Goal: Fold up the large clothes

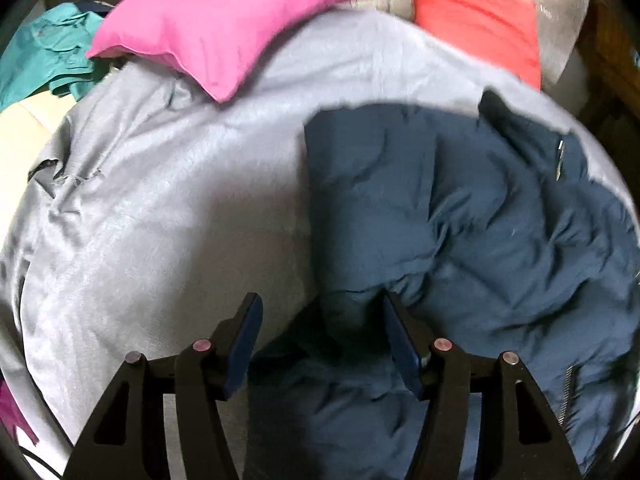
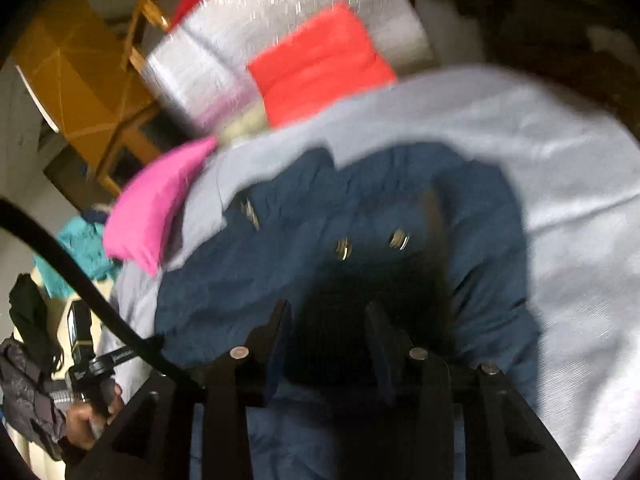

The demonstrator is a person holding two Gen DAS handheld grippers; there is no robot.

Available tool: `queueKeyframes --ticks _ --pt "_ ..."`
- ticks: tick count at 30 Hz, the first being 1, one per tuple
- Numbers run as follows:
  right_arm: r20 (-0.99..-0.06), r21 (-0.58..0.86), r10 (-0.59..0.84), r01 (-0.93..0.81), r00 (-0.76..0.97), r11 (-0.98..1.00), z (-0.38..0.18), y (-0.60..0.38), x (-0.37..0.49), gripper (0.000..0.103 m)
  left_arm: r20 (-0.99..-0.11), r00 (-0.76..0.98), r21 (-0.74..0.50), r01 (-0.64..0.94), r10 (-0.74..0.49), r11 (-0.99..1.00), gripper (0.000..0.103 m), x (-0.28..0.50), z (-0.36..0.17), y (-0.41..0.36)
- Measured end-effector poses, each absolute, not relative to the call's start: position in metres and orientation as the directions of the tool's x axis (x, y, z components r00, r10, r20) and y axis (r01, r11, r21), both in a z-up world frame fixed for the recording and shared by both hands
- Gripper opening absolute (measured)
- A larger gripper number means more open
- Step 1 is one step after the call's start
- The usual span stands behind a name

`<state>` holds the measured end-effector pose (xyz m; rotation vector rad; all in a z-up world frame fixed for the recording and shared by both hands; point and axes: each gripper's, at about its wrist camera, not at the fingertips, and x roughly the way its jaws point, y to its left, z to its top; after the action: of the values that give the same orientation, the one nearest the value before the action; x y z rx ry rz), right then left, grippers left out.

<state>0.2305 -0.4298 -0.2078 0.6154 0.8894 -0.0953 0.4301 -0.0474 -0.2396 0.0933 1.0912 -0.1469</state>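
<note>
A dark blue padded jacket (image 1: 460,216) lies crumpled on a grey bedsheet (image 1: 160,200). In the right wrist view the jacket (image 2: 320,220) shows two metal snap buttons (image 2: 344,249). My left gripper (image 1: 322,308) is open, its jaws spread wide just above the jacket's left edge, nothing between them. My right gripper (image 2: 328,316) is open too, hovering over the jacket's dark middle part. That view is blurred. The hand holding the left gripper (image 2: 86,368) shows at the lower left of the right wrist view.
A pink pillow (image 1: 216,28) and an orange-red pillow (image 1: 476,20) lie at the head of the bed. A teal garment (image 1: 44,52) sits at the far left. A silver quilted pad (image 2: 248,28) and wooden furniture (image 2: 80,72) stand behind the pillows.
</note>
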Motion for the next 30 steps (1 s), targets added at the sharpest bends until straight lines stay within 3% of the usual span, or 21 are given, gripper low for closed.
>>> queueKeyframes --ticks 5,11,14,18,22,28,30 --pt "-0.760 0.470 0.180 0.337 0.624 0.816 -0.212 -0.435 0.235 0.041 -0.880 0.466 -0.013 0.168 -0.091 0.986 0.064 0.425 -0.232 -0.045" --pt "-0.623 0.509 0.221 0.174 0.750 0.843 -0.177 -0.410 0.225 0.042 -0.804 0.551 -0.109 0.236 -0.225 0.966 0.064 0.406 -0.196 -0.055" --pt "-0.651 0.504 0.244 0.169 0.718 0.847 -0.187 -0.395 0.240 0.042 -0.801 0.539 -0.114 0.291 -0.261 0.950 0.064 0.402 -0.199 -0.082" --pt "-0.755 0.463 0.238 0.241 0.611 0.853 -0.219 -0.382 0.260 0.042 -0.845 0.480 -0.073 0.333 -0.235 0.940 0.064 0.403 -0.226 -0.114" --pt "-0.758 0.479 0.253 0.249 0.601 0.842 -0.218 -0.387 0.258 0.041 -0.856 0.486 0.006 0.350 -0.176 0.937 0.068 0.405 -0.239 -0.123" --pt "-0.668 0.547 0.291 0.186 0.685 0.817 -0.194 -0.390 0.246 0.042 -0.845 0.475 -0.089 0.328 -0.246 0.941 0.068 0.406 -0.223 -0.110" --pt "-0.677 0.531 0.284 0.183 0.679 0.828 -0.196 -0.386 0.248 0.042 -0.829 0.491 -0.092 0.348 -0.265 0.933 0.068 0.398 -0.219 -0.113"
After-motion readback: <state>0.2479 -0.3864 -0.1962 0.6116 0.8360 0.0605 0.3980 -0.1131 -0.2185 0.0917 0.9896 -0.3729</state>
